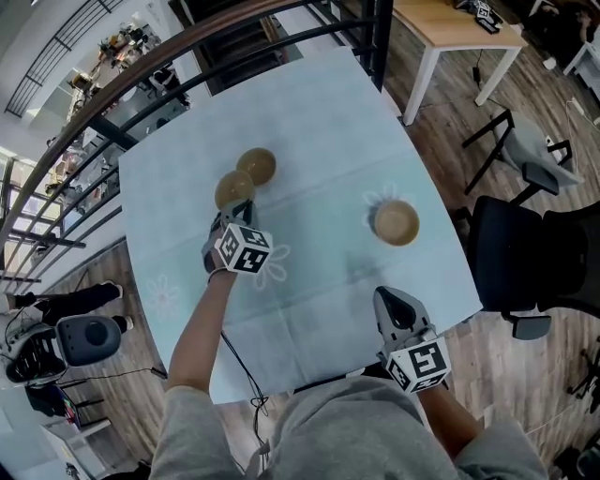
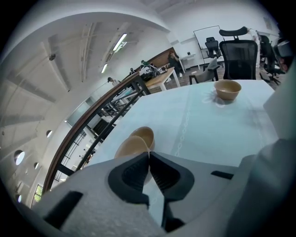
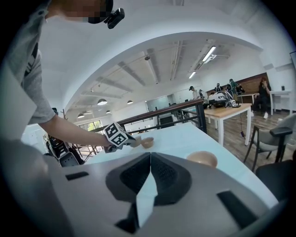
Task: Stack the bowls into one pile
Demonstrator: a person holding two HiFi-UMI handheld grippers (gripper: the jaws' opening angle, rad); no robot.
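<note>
Three tan bowls sit on a table with a pale blue cloth (image 1: 309, 112). Two of them touch at the far left: one bowl (image 1: 256, 165) (image 2: 144, 134) lies farther off, and the nearer bowl (image 1: 234, 188) (image 2: 131, 146) leans against it. My left gripper (image 1: 236, 208) (image 2: 149, 153) is at the nearer bowl's near rim, jaws shut on that rim. The third bowl (image 1: 397, 222) (image 2: 227, 89) (image 3: 201, 159) stands alone at the right. My right gripper (image 1: 388, 294) (image 3: 151, 154) hovers at the table's near edge, short of that bowl, shut with nothing in it.
A black railing (image 1: 141, 75) runs along the table's far-left side. A black office chair (image 1: 534, 253) stands just right of the table, with a grey chair (image 1: 534, 150) and a wooden desk (image 1: 459, 28) beyond it. Equipment on the floor (image 1: 66, 342) lies at the left.
</note>
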